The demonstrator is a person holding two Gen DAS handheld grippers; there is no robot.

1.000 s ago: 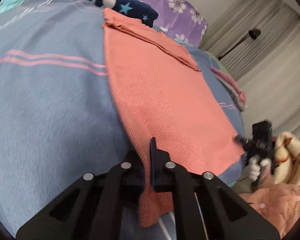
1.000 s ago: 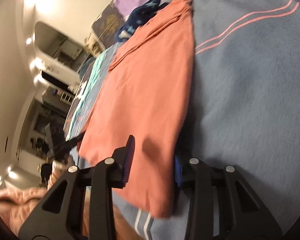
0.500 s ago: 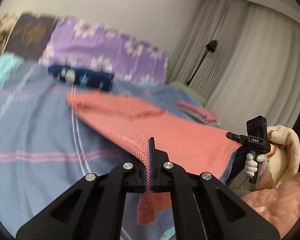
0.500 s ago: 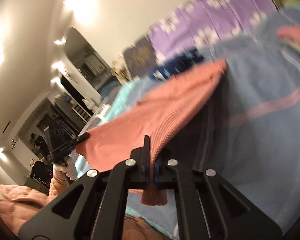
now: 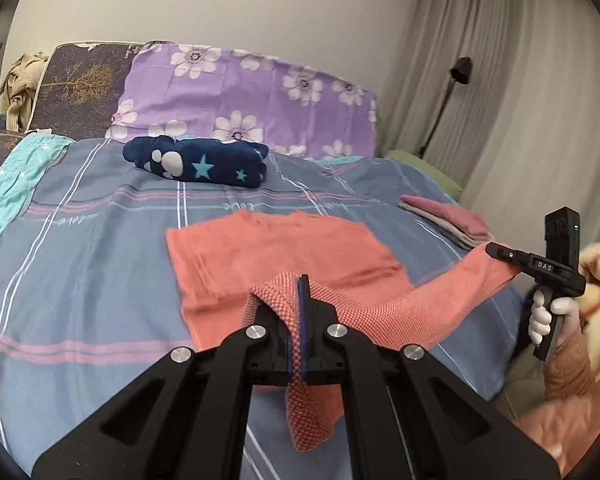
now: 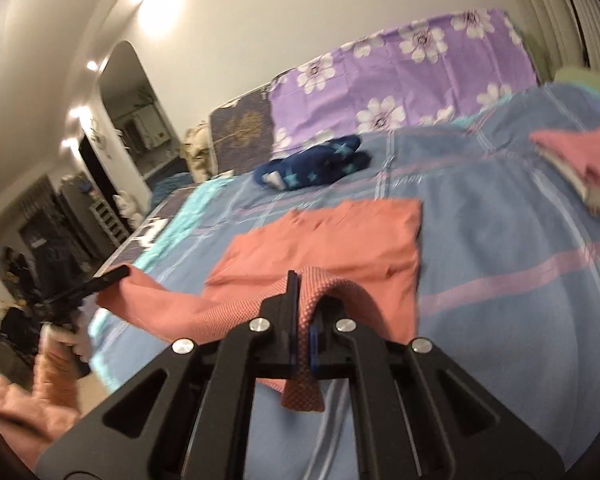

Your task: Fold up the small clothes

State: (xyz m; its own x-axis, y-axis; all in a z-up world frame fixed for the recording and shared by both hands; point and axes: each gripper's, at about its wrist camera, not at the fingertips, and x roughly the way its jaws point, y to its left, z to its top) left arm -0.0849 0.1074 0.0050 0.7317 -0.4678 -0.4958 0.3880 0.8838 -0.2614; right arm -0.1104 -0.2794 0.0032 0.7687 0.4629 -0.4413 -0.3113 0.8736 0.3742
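A salmon-pink garment point(image 5: 284, 256) point(image 6: 340, 240) lies partly on the blue striped bedspread point(image 5: 80, 280) point(image 6: 520, 264), its near edge lifted off the bed. My left gripper point(image 5: 302, 292) is shut on the near left corner, and cloth hangs below its jaws. My right gripper point(image 6: 300, 292) is shut on the near right corner. The raised edge stretches between the two. In the left wrist view the right gripper point(image 5: 500, 252) shows at the right, held in a gloved hand point(image 5: 544, 316). In the right wrist view the left gripper point(image 6: 112, 276) shows at the left.
A folded navy star-print piece point(image 5: 198, 162) point(image 6: 316, 164) lies near the purple floral pillow point(image 5: 252, 96) point(image 6: 400, 76). A stack of folded pink and grey clothes point(image 5: 448, 218) point(image 6: 580, 164) sits at the bed's right side. Teal cloth point(image 5: 8, 184) lies left. Curtains and a floor lamp point(image 5: 458, 76) stand right.
Both grippers have risen, lifting the garment's near edge off the bed. The right gripper closed on its corner. The views tipped up from the bedspread to the pillows and wall.
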